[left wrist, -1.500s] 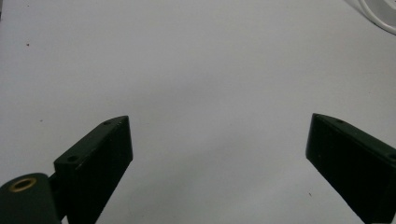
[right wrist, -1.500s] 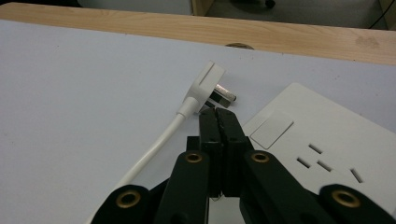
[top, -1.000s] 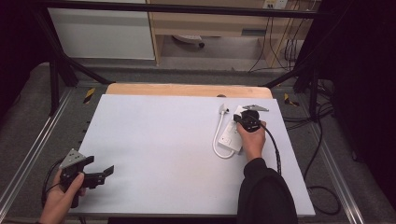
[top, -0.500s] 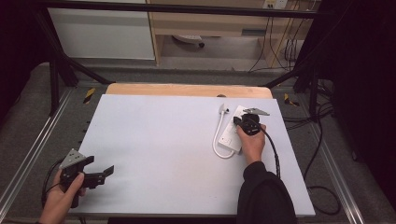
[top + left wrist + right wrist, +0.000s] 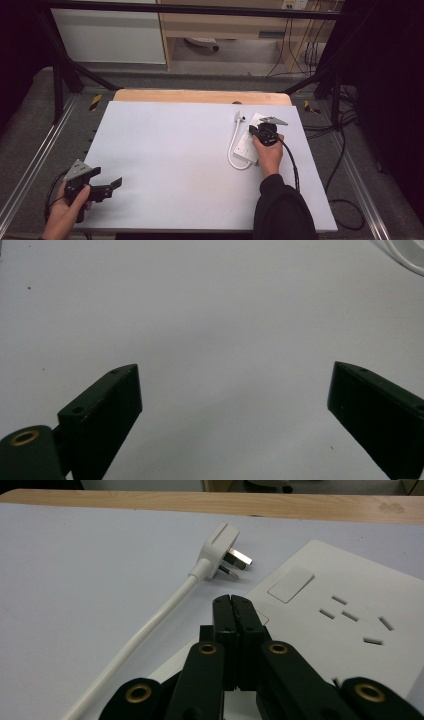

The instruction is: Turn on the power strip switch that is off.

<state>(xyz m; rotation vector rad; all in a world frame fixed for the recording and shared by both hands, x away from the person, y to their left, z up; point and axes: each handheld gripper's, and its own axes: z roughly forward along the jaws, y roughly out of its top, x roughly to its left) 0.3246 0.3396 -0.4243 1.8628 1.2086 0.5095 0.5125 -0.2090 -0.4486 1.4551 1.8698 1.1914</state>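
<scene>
A white socket block [image 5: 247,146] [image 5: 345,610] lies at the right of the white table. Its white plug [image 5: 238,118] [image 5: 220,550] rests unplugged on the table just past the block's far left corner, and the cable [image 5: 233,152] [image 5: 150,625] loops back along its left side. My right gripper [image 5: 257,130] [image 5: 232,600] is shut with nothing in it, jaws pressed together low over the block near its rocker switch [image 5: 290,584]. My left gripper [image 5: 114,185] [image 5: 235,385] stands open over bare table at the near left corner, far from the block.
A wooden strip [image 5: 200,96] runs along the table's far edge. Metal rails [image 5: 30,165] flank both sides. Dark cables [image 5: 345,150] trail on the floor at the right, and a cabinet [image 5: 110,35] stands beyond the table.
</scene>
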